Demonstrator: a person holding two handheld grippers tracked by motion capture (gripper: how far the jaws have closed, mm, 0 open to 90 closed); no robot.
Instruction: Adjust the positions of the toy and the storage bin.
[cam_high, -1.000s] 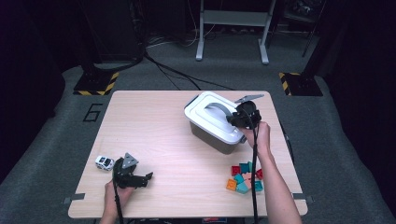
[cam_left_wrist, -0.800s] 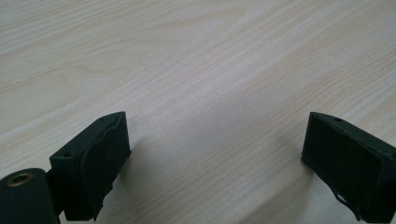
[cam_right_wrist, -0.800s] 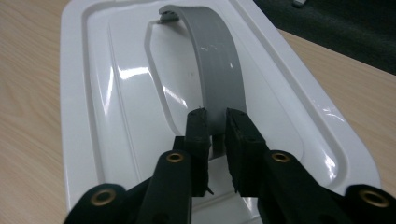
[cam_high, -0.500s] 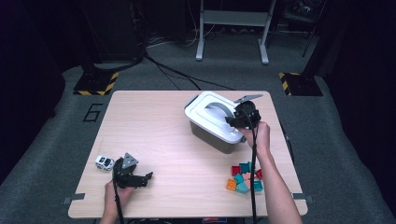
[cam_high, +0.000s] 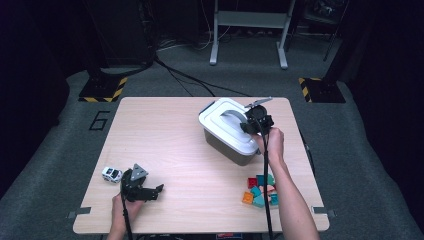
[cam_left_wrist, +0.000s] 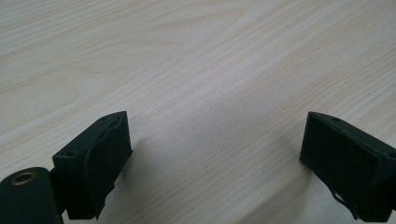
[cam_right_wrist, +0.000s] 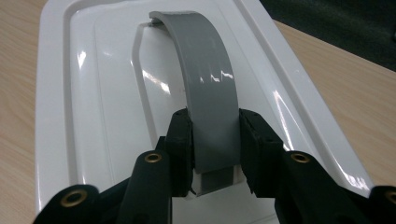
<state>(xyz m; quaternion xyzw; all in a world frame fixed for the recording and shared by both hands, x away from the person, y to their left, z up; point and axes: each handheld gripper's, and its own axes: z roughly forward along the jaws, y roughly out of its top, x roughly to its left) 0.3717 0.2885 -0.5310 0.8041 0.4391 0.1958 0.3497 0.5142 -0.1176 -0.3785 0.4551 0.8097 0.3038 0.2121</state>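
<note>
A white box (cam_high: 227, 145) with a white lid (cam_high: 220, 125) stands right of the table's middle. Its grey arched handle (cam_right_wrist: 205, 84) runs between my right gripper's (cam_right_wrist: 215, 140) jaws. They have just been closing and now press on both of its sides. In the high view that right gripper (cam_high: 252, 125) sits over the lid's right end. My left gripper (cam_high: 156, 191) rests near the table's front left, open, pointing right. Its jaws (cam_left_wrist: 215, 154) stand wide apart over bare wood.
A small white toy car (cam_high: 111, 174) lies just left of the left gripper. Several coloured blocks (cam_high: 260, 190) are heaped at the front right, beside the right forearm. The wooden table (cam_high: 165, 135) stands on grey carpet with cables and stands behind it.
</note>
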